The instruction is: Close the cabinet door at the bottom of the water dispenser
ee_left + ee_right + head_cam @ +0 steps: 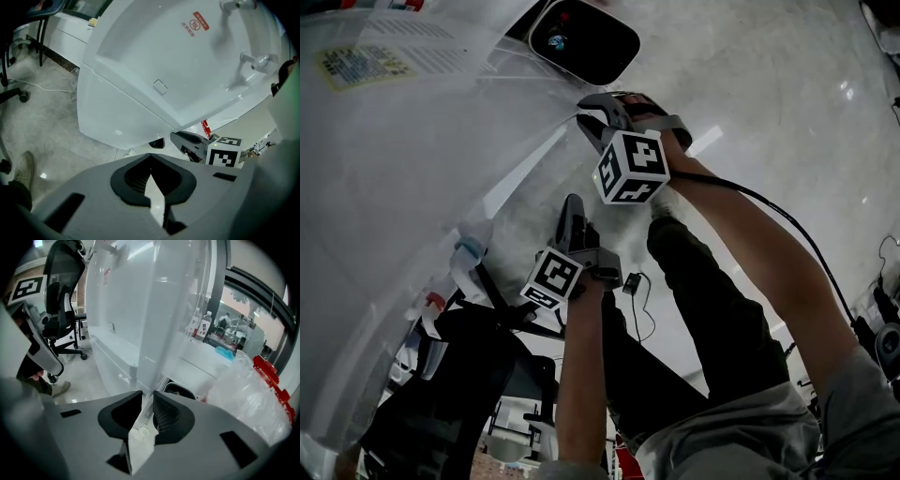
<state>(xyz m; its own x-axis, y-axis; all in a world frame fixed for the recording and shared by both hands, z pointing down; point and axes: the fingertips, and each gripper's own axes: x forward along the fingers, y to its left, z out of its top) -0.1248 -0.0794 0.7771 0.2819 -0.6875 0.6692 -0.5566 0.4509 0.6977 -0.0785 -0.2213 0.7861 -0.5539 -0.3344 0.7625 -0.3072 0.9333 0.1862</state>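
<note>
The white water dispenser [412, 187] fills the left of the head view. In the left gripper view its taps [255, 58] are at the upper right and its cabinet door [119, 110] sits lower left, looking nearly flush with the body. My right gripper [586, 108] is against the door's side edge near its top corner [178, 127]. In the right gripper view that white edge [139, 376] runs down between the pads, and the right gripper [147, 397] is shut on it. The left gripper [572, 208] hangs lower, clear of the dispenser, and is shut [151, 171] with nothing in it.
A black office chair [61, 287] stands to the dispenser's left. A black bin [178, 391] sits at its right side, with a clear plastic bag [253, 394] beside it and bottles [204, 326] behind. A cable [42, 86] lies on the floor. The person's legs [703, 319] are below the grippers.
</note>
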